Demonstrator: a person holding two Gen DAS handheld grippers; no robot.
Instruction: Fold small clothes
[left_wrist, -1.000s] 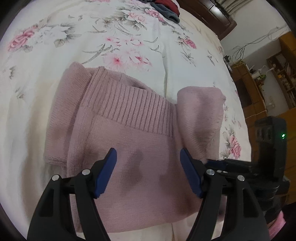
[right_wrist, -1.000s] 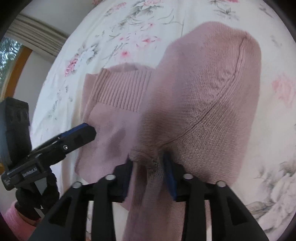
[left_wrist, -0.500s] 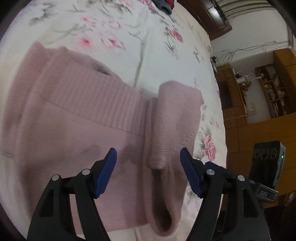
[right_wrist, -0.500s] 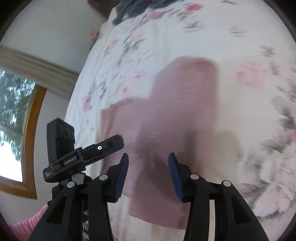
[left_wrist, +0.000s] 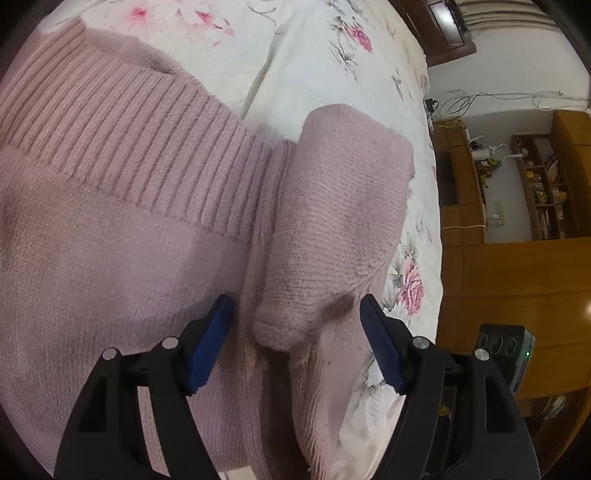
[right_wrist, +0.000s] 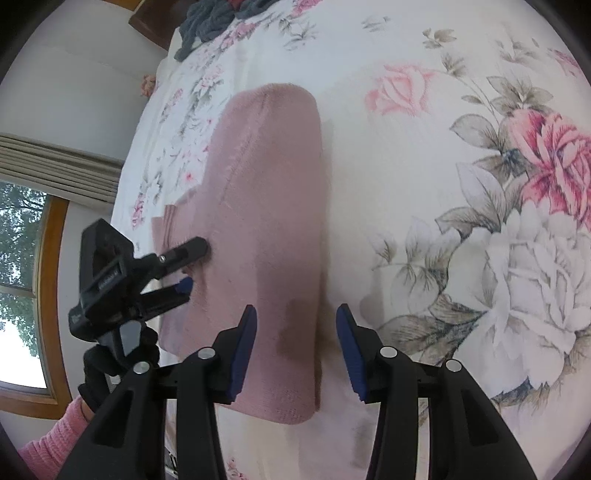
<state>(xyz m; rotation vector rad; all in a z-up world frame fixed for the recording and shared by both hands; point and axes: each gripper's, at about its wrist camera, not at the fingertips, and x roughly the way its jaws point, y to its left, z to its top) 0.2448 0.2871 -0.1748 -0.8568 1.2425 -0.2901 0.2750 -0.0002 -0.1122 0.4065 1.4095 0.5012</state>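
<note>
We see a pink knitted sweater (left_wrist: 147, 236) lying flat on the floral bedsheet (right_wrist: 443, 184), its ribbed band running from nine o'clock toward the middle of the left wrist view and a folded sleeve (left_wrist: 332, 221) lying over it at about one o'clock from the left gripper (left_wrist: 295, 339). That gripper hovers close above the knit with its blue-padded fingers spread wide, gripping nothing, the sleeve's cuff end between them. Our right gripper (right_wrist: 295, 343) is likewise spread wide and empty, straddling the near right edge of the sweater. In the right wrist view the left gripper sits at nine o'clock, held by a gloved hand (right_wrist: 107, 365) in a pink cuff. Dark clothes (right_wrist: 210, 18) lie at eleven o'clock.
</note>
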